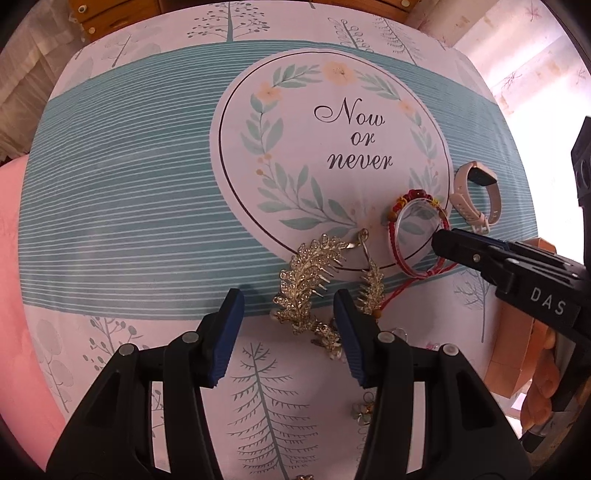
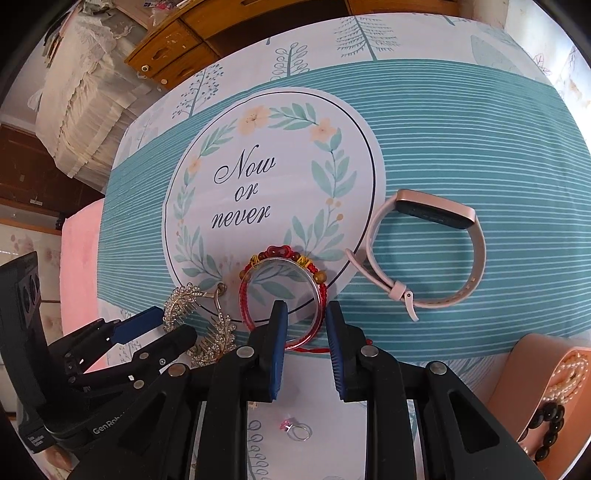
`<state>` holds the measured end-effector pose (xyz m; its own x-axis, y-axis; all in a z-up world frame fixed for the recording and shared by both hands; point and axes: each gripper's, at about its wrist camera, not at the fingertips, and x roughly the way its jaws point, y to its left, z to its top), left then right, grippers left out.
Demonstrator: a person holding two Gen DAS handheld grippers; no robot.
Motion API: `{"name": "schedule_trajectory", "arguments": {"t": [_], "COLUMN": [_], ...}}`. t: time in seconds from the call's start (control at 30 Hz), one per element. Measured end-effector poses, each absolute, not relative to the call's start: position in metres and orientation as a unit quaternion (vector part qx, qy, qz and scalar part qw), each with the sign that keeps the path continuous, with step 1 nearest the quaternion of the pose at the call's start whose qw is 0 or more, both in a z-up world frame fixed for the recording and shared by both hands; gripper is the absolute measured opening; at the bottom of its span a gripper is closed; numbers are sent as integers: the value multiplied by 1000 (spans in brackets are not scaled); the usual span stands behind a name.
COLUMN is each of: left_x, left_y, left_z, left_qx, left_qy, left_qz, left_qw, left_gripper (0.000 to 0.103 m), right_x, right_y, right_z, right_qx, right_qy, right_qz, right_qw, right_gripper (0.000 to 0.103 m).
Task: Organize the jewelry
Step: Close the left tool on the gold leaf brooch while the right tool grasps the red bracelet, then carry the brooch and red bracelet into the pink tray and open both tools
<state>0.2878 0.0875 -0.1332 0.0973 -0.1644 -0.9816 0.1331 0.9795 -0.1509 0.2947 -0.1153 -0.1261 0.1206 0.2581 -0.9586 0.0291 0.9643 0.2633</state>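
A gold rhinestone leaf hair comb [image 1: 308, 280] lies on the tablecloth between my left gripper's [image 1: 288, 310] open fingers; a second leaf piece [image 1: 371, 284] lies by the right finger. In the right wrist view they show at the left [image 2: 207, 325]. A red cord bracelet with beads around a clear bangle [image 2: 282, 295] lies just ahead of my right gripper [image 2: 304, 325], whose open jaws straddle its near rim. It also shows in the left wrist view [image 1: 417, 236]. A pink smart band [image 2: 428, 251] lies to the right.
A peach jewelry box [image 2: 550, 398] at the right holds pearls and black beads. A small ring with a pink charm [image 2: 299, 430] lies under the right gripper. A small flower piece [image 1: 362, 410] lies near the left gripper. A wooden dresser [image 2: 207, 33] stands beyond the table.
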Motion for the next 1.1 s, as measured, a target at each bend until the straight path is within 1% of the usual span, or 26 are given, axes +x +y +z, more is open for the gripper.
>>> {"name": "schedule_trajectory", "arguments": {"t": [0.07,0.1,0.17,0.2,0.33,0.37,0.43,0.47,0.7,0.9,1.1], "left_x": [288,287,287,286,286,284,281,279,261,235,198], "left_y": [83,80,77,76,76,78,82,83,88,84,49], "left_z": [-134,-134,-134,-133,-131,-131,-128,-125,-94,-46,4], "left_qx": [4,11,21,21,14,11,2,-3,-8,6,22], "left_qy": [665,666,665,663,662,661,658,655,632,604,573], "left_qz": [-95,-92,-81,-83,-82,-82,-82,-82,-83,-97,-127], "left_qw": [740,741,742,743,744,745,748,751,770,791,810], "left_gripper": [47,45,35,23,24,24,23,23,23,23,23], "right_x": [295,295,295,295,294,294,292,292,282,256,212], "right_y": [-115,-115,-116,-116,-115,-114,-112,-112,-121,-135,-171], "right_z": [-126,-126,-126,-126,-125,-124,-124,-125,-108,-59,0], "right_qx": [109,110,110,111,102,97,82,87,120,138,155], "right_qy": [658,658,658,658,657,656,655,655,633,594,546], "right_qz": [78,78,79,80,84,82,80,86,94,112,114], "right_qw": [741,741,741,741,742,744,747,746,759,785,815], "right_gripper": [21,22,22,22,21,18,7,6,6,5,5]}}
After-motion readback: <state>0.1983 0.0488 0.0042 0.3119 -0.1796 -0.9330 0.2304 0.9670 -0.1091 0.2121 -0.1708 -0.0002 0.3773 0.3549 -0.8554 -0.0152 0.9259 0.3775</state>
